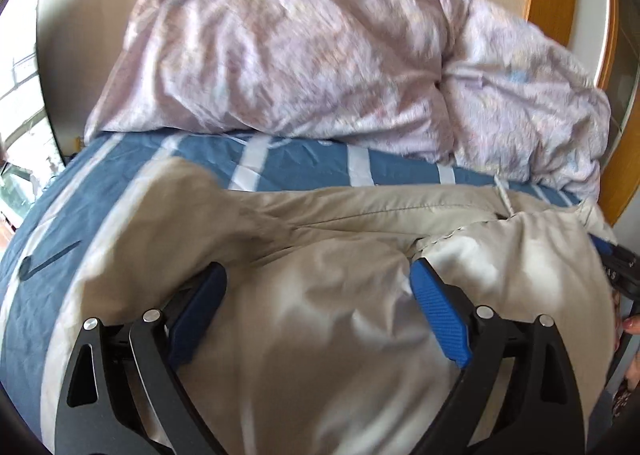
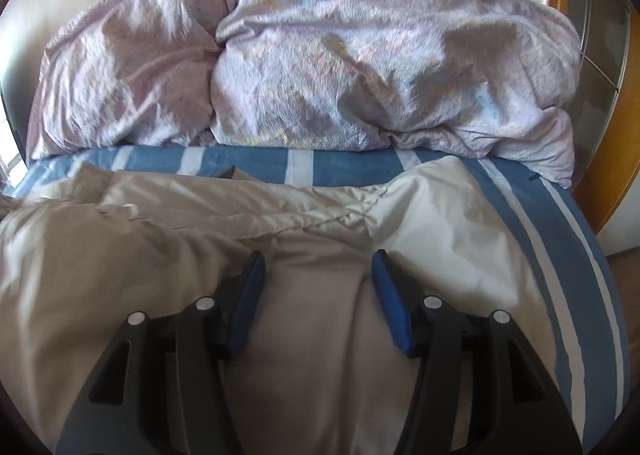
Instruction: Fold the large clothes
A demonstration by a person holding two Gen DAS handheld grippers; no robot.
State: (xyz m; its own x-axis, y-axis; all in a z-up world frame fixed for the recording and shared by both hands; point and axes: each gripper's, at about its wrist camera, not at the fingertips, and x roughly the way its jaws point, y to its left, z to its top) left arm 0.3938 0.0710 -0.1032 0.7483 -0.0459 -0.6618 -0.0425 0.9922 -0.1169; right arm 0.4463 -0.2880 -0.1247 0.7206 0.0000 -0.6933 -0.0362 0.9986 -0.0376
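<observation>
A large beige garment (image 1: 320,223) lies crumpled across a blue-and-white striped bed sheet (image 1: 296,163). A lighter cream part (image 2: 436,207) lies on its right side, next to a stitched seam. My left gripper (image 1: 319,270) hovers over the garment with its blue pads (image 1: 440,315) far apart. Cloth bulges between them, but neither pad presses on it. My right gripper (image 2: 318,267) stands over the same garment (image 2: 200,239), open, its blue pads (image 2: 390,303) on either side of a soft fold without squeezing it.
A rumpled lilac duvet (image 1: 304,51) (image 2: 360,59) is heaped along the back of the bed against the wall. A wooden frame (image 2: 616,159) runs along the right side. A black device part (image 1: 622,275) and a fingertip (image 1: 632,323) show at the right edge.
</observation>
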